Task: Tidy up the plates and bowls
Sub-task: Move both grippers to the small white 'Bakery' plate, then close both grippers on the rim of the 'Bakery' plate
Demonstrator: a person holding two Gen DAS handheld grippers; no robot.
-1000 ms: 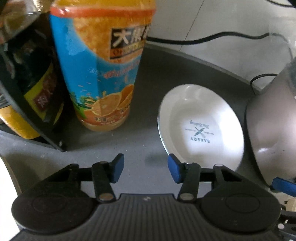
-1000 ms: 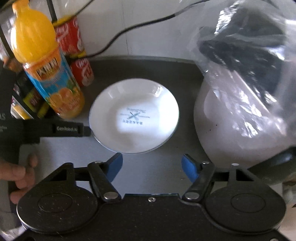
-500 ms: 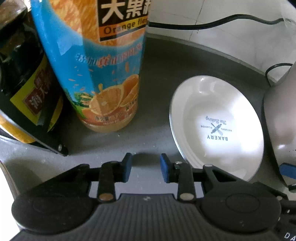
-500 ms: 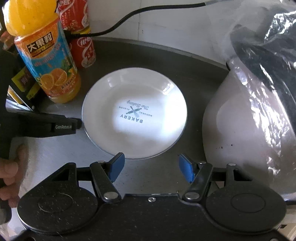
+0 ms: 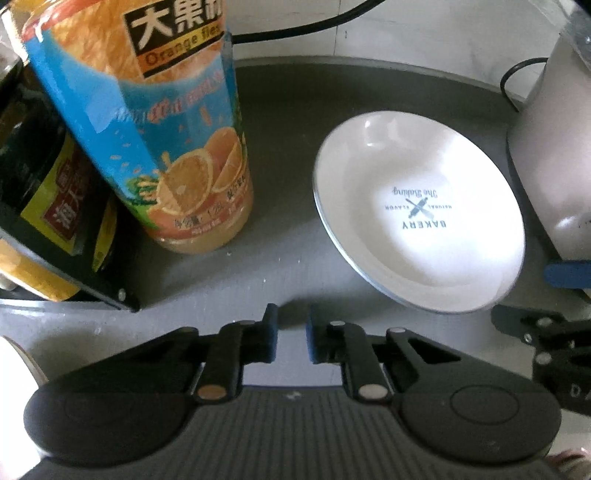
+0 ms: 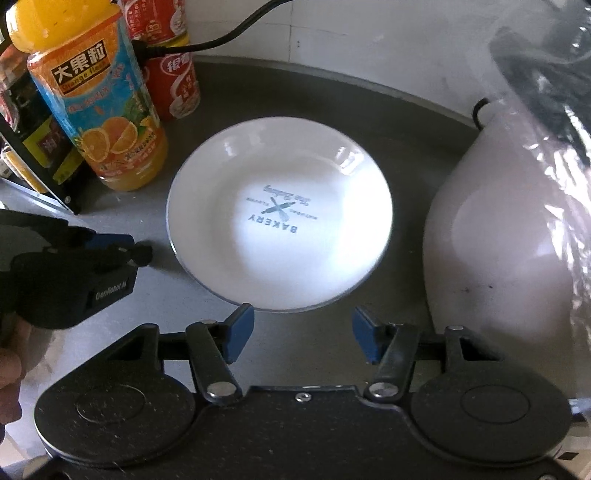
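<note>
A white shallow plate (image 6: pixel 280 218) with "BAKERY" print lies on the dark grey counter; it also shows in the left wrist view (image 5: pixel 417 210). My right gripper (image 6: pixel 303 332) is open and empty, its blue fingertips just in front of the plate's near rim. My left gripper (image 5: pixel 291 332) is empty with its jaws nearly closed, a narrow gap between them, over the counter to the left of the plate. It also shows in the right wrist view (image 6: pixel 114 243).
An orange juice bottle (image 5: pixel 162 140) stands left of the plate, dark bottles (image 5: pixel 48 192) beside it, red cans (image 6: pixel 177 74) behind. A white appliance under a plastic bag (image 6: pixel 517 221) stands right of the plate. A black cable (image 6: pixel 229 33) runs along the wall.
My left gripper's jaws have narrowed from wide open to a small gap, and it has drawn back. My right gripper has moved closer to the plate, still open.
</note>
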